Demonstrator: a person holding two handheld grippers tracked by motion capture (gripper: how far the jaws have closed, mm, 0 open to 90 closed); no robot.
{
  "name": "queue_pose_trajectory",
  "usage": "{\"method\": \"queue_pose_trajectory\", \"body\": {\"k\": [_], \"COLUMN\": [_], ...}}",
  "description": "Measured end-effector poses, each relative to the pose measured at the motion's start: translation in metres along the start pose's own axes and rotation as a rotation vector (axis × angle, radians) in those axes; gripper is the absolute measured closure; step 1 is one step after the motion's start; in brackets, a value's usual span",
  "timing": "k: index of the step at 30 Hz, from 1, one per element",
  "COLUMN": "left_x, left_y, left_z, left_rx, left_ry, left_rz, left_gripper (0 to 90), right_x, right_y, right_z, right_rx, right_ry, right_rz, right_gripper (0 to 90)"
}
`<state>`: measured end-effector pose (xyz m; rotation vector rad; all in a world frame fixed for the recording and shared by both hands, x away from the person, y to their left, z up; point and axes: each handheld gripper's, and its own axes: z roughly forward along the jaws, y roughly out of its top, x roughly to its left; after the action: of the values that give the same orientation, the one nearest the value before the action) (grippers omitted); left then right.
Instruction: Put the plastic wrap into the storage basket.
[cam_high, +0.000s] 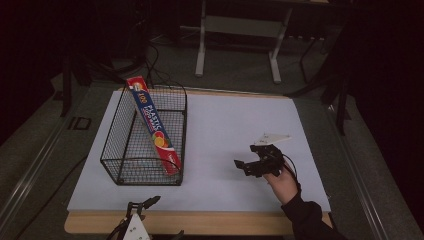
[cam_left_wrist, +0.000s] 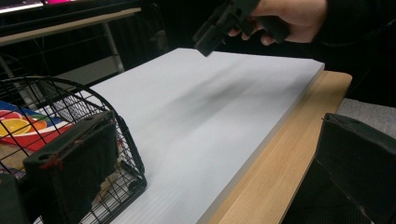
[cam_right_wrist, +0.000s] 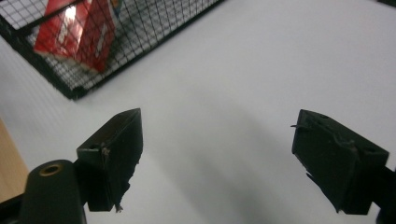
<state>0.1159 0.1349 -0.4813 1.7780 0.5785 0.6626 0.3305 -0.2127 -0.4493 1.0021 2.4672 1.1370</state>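
Observation:
A long red and blue plastic wrap box (cam_high: 152, 123) leans slantwise inside a black wire basket (cam_high: 116, 150) on the left of the white board. Its red end (cam_right_wrist: 79, 32) shows through the mesh in the right gripper view. A hand holds my right gripper (cam_high: 247, 156) just above the board, right of the basket. Its jaws are open (cam_right_wrist: 226, 158) with bare white board between them. My left gripper (cam_high: 162, 217) sits low at the table's front edge, open (cam_left_wrist: 215, 172) and holding nothing. One of its fingers (cam_left_wrist: 70, 163) is close to the basket's near corner (cam_left_wrist: 126, 140).
The white board (cam_high: 225, 125) lies on a wooden table whose front edge (cam_high: 210, 220) shows. From the left gripper view, the right hand and its gripper (cam_left_wrist: 224, 23) hover over the board's far side. A metal stand (cam_high: 240, 30) and cables lie on the floor beyond the table.

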Motion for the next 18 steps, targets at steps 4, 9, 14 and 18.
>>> {"method": "queue_pose_trajectory", "body": {"k": [4,9,14,18], "left_x": [0.000,0.000,-0.001,-0.001], "left_y": [0.000,0.000,0.000,0.000], "left_z": [0.000,0.000,0.000,0.000], "left_rx": [0.000,0.004,0.007,0.005], "left_ry": [0.000,-0.002,-0.004,-0.004], "left_rz": [0.001,0.001,0.006,0.008], "left_gripper": [0.1,0.1,0.1,0.1], "right_x": [0.001,0.003,-0.002,-0.004], "right_y": [-0.009,-0.028,-0.048,-0.050], "right_z": [-0.003,-0.007,-0.010,-0.008], "right_rx": [0.004,-0.001,-0.003,0.001], "right_ry": [0.000,-0.006,-0.026,-0.037], "right_rz": [0.004,-0.001,0.017,0.009], "right_gripper": [16.4,16.3,16.3,16.3]}}
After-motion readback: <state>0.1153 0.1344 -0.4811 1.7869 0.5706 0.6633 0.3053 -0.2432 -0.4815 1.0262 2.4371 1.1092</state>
